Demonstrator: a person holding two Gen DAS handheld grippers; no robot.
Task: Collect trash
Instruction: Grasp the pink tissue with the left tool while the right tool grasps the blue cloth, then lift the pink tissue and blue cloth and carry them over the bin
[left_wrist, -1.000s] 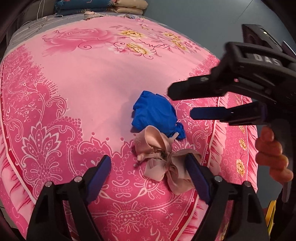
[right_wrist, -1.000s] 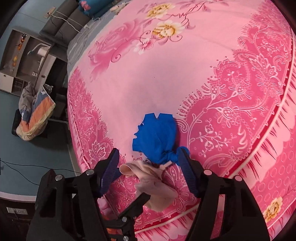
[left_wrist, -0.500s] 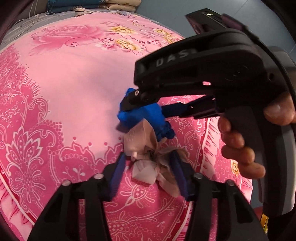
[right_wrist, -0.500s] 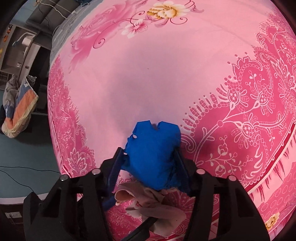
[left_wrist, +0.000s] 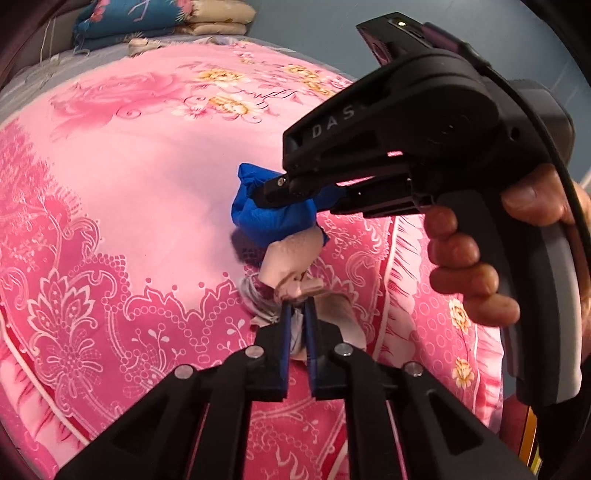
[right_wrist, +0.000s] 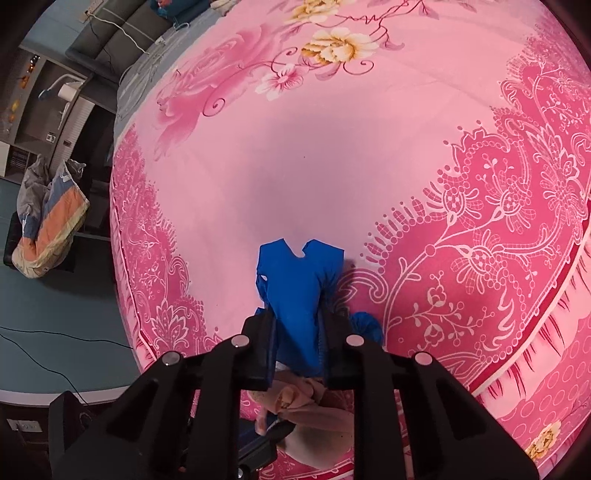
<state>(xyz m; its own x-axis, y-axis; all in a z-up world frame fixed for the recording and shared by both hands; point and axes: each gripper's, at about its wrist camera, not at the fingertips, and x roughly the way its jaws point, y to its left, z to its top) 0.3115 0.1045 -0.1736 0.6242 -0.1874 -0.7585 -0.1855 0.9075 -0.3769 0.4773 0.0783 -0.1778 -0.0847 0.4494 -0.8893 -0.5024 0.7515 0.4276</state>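
Observation:
A blue crumpled wad (left_wrist: 269, 218) (right_wrist: 299, 280) and a beige crumpled wad (left_wrist: 291, 258) (right_wrist: 310, 402) lie touching near the bed's edge. In the left wrist view my left gripper (left_wrist: 297, 306) is shut on the beige wad, which bunches up beyond the tips. In the right wrist view the jaws of my right gripper (right_wrist: 297, 314) are closing, and their pads squeeze the blue wad between them. The right gripper (left_wrist: 273, 194) also reaches in from the right in the left wrist view, held by a hand (left_wrist: 472, 266).
Everything rests on a pink flowered bedspread (left_wrist: 129, 177) (right_wrist: 332, 155). Folded quilts (left_wrist: 166, 18) are stacked at the bed's far end. Left of the bed is grey floor with a bundle of bedding (right_wrist: 48, 218), a thin cable (right_wrist: 55, 334) and shelves (right_wrist: 22, 110).
Both grippers went from wide open to closed, the left on the beige wad and the right on the blue one. The right gripper came down over the blue wad. The beige wad is pulled up slightly.

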